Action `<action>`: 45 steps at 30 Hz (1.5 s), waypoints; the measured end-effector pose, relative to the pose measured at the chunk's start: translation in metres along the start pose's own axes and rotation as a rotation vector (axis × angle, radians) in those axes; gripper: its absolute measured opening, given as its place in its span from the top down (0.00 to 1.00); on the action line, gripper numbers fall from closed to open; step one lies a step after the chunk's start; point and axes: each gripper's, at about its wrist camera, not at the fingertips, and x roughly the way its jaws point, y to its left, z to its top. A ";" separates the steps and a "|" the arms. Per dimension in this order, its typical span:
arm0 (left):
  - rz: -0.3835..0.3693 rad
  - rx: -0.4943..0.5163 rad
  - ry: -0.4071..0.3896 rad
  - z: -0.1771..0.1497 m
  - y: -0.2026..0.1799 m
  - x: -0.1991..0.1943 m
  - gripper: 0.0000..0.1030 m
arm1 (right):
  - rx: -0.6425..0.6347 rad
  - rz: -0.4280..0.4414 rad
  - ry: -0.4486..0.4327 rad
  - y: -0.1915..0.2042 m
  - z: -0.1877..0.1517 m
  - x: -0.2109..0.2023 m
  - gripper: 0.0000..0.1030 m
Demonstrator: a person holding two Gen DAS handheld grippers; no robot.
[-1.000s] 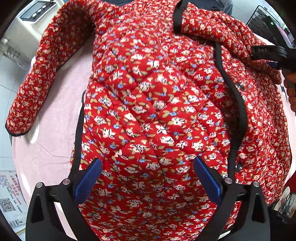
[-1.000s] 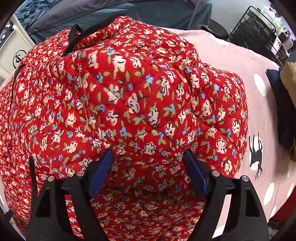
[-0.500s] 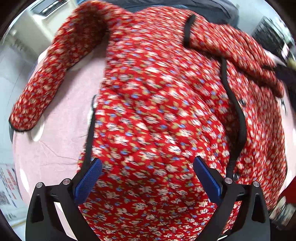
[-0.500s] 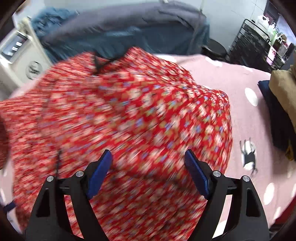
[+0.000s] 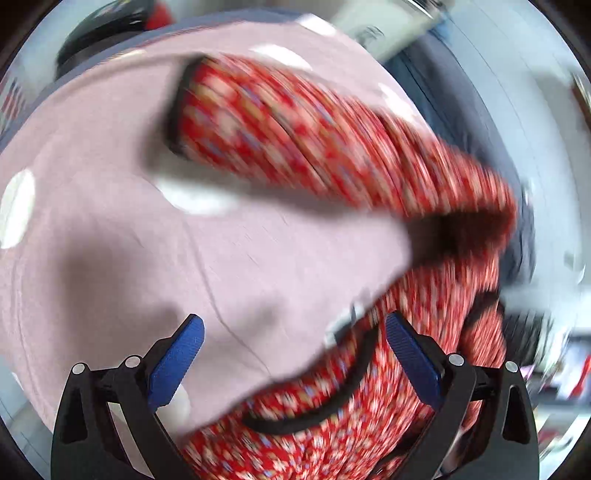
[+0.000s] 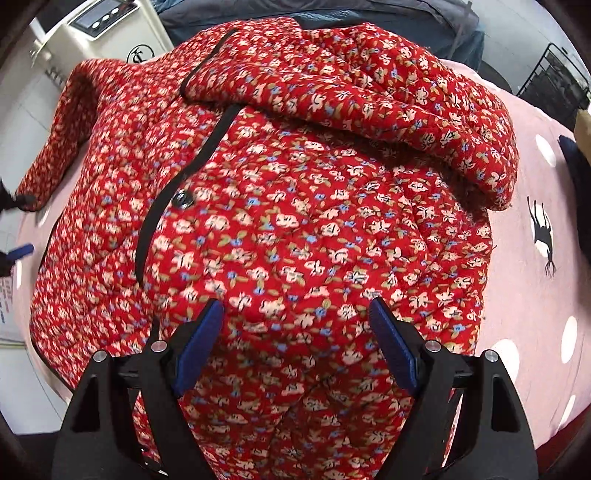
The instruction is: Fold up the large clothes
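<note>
A red quilted floral jacket [image 6: 303, 221] with black trim lies spread on a pink spotted cloth [image 6: 535, 288]. Its right sleeve [image 6: 369, 99] is folded across the chest. Its left sleeve [image 5: 295, 136] lies stretched out on the cloth, blurred in the left wrist view. My left gripper [image 5: 291, 354] is open and empty, over the cloth [image 5: 147, 240] beside the jacket's hem edge [image 5: 332, 417]. My right gripper [image 6: 295, 339] is open and empty above the jacket's lower front.
A white appliance [image 6: 99, 33] stands behind the table at the left. Blue-grey fabric [image 6: 369, 14] lies at the back. A black wire rack [image 6: 554, 77] and a stack of dark clothes [image 6: 580, 192] are at the right. My left gripper's tip [image 6: 14, 254] shows at the far left.
My left gripper has swung left off the jacket's body towards the outstretched left sleeve. My right gripper has let go of the folded right sleeve and drawn back over the jacket's front.
</note>
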 end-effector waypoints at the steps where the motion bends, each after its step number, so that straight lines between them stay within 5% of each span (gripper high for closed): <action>1: -0.011 -0.020 -0.009 0.008 0.004 -0.003 0.06 | -0.009 -0.007 -0.001 0.003 -0.002 -0.001 0.22; 12: -0.236 -0.378 -0.056 0.085 0.036 0.010 0.06 | -0.091 -0.073 -0.009 0.037 -0.021 -0.018 0.22; 16: -0.254 -0.475 -0.040 0.093 0.033 0.030 0.07 | -0.089 -0.086 -0.007 0.049 -0.031 -0.029 0.22; 21: -0.285 -0.529 0.019 0.097 0.043 0.043 0.27 | -0.069 -0.111 -0.005 0.051 -0.042 -0.036 0.22; 27: -0.238 -0.415 -0.034 0.126 0.032 0.018 0.78 | -0.046 -0.121 0.006 0.040 -0.047 -0.035 0.22; 32: -0.242 -0.336 -0.206 0.180 0.013 -0.036 0.84 | -0.035 -0.117 -0.003 0.042 -0.054 -0.037 0.22; 36: -0.192 -0.125 -0.285 0.217 -0.040 -0.068 0.85 | -0.030 -0.120 -0.007 0.039 -0.048 -0.038 0.22; 40: -0.114 0.028 -0.318 0.219 -0.092 -0.072 0.85 | -0.006 -0.121 -0.003 0.033 -0.044 -0.039 0.22; 45: -0.194 0.152 -0.312 0.195 -0.175 -0.069 0.85 | 0.047 -0.113 0.010 0.022 -0.049 -0.035 0.22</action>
